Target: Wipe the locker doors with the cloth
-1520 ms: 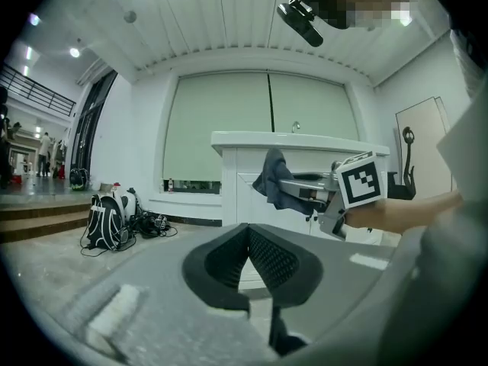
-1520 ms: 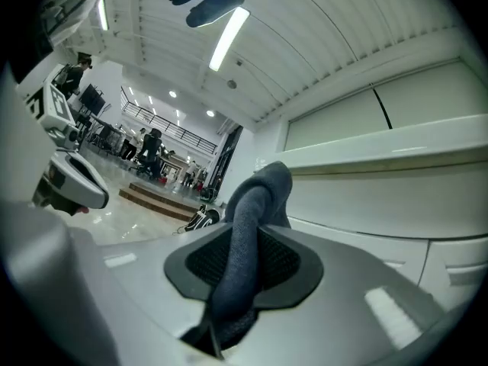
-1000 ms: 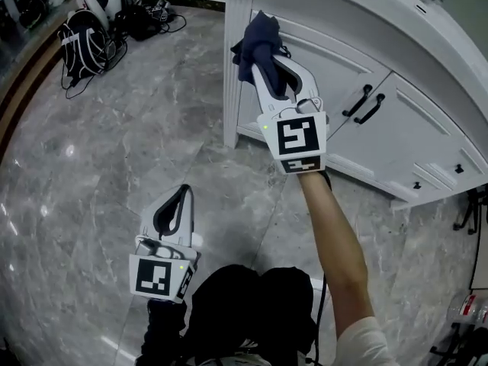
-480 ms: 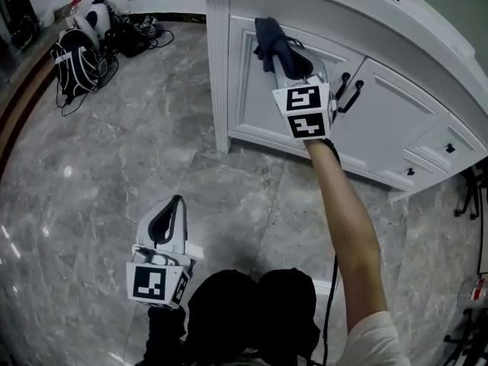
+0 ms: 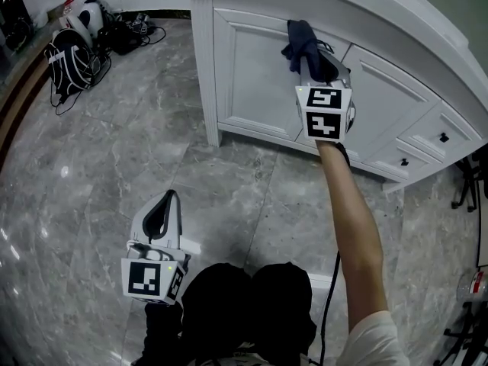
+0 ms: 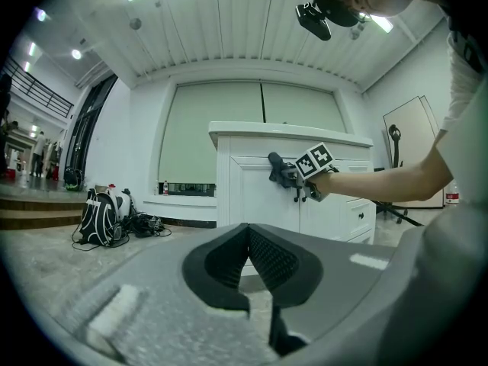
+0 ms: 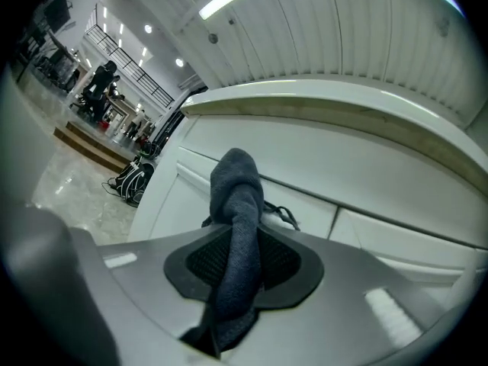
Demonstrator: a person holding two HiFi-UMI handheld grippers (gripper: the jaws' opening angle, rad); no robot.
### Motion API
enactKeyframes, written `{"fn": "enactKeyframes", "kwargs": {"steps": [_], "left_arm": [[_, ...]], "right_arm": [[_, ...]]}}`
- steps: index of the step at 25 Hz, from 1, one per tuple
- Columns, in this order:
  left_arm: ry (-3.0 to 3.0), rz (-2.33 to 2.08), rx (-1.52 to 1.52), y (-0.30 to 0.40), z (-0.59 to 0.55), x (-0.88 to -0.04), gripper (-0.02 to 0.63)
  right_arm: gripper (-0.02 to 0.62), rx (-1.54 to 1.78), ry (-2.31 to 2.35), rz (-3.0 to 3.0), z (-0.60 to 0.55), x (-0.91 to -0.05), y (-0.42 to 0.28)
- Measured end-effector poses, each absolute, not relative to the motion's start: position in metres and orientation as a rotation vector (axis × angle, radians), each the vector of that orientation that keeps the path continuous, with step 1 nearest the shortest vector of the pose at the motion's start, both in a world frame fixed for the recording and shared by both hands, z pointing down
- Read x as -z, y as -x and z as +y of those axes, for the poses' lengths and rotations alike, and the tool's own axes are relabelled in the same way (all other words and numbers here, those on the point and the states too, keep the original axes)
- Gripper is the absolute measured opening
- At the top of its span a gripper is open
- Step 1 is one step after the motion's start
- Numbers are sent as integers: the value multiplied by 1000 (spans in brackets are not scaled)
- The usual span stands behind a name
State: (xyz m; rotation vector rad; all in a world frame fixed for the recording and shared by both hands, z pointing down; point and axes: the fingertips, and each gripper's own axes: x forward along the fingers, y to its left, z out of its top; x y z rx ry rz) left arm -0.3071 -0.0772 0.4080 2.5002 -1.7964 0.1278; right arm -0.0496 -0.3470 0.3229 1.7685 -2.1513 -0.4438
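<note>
Up at the white cabinet, the right gripper (image 5: 308, 58) is clamped on a dark blue bunched cloth (image 5: 298, 40). In the right gripper view the fabric fills the gap between the pads, and a wad of it sticks out past the tips. That wad appears to rest on the white panelled locker door (image 5: 255, 78) near its top edge, toward the right edge where the two doors meet. The gripper points level at the door, probably so that the protruding cloth, not the hard jaws, rubs the paint. The left gripper (image 5: 163, 216) hangs low over the grey marble floor (image 5: 99, 166), well apart from the cabinet. Its jaws are together on nothing, seemingly parked out of the way since wiping needs only one hand.
</note>
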Motion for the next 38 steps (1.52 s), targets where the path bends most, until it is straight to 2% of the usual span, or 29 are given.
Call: {"fn": "enactKeyframes", "kwargs": {"steps": [21, 38], "left_arm": [[-2430, -1816, -140, 322, -72, -426, 2], [-2366, -1830, -130, 352, -79, -442, 2]], "right_arm": [[87, 416, -1746, -2088, -353, -395, 51], [87, 440, -1622, -2214, -371, -411, 153]]}}
